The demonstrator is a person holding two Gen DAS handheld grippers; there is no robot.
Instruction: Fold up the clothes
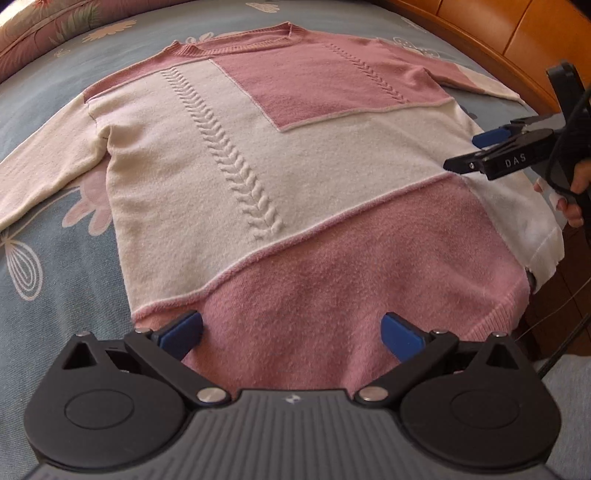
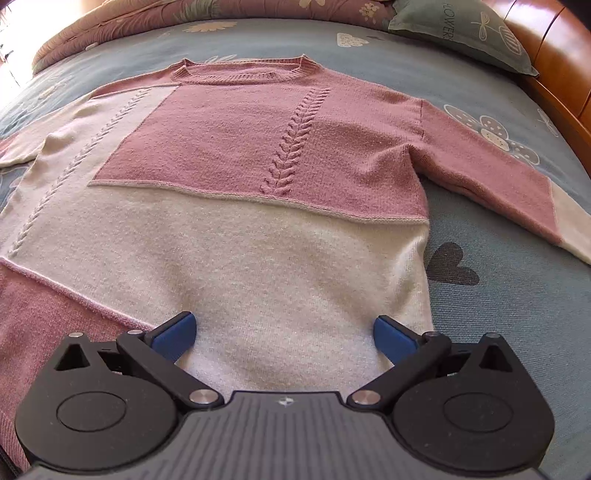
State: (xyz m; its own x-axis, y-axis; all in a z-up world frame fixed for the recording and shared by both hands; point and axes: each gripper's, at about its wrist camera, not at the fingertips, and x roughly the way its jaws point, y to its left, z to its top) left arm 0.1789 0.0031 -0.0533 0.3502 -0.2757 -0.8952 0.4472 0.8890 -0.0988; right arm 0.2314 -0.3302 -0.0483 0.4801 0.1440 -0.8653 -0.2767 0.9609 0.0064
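A pink and cream knit sweater (image 1: 280,177) lies flat and face up on the bed, collar at the far end, both sleeves spread out to the sides. It also shows in the right wrist view (image 2: 258,229). My left gripper (image 1: 291,332) is open and empty, hovering over the pink hem area. My right gripper (image 2: 284,332) is open and empty over the cream lower part near the sweater's right edge. The right gripper also shows in the left wrist view (image 1: 469,151), above the sweater's right side.
The bed has a blue sheet with flower prints (image 2: 517,295). A green pillow (image 2: 465,33) lies at the far right. A wooden bed frame (image 2: 561,74) runs along the right side. A pink floral quilt (image 2: 147,14) is bunched at the far end.
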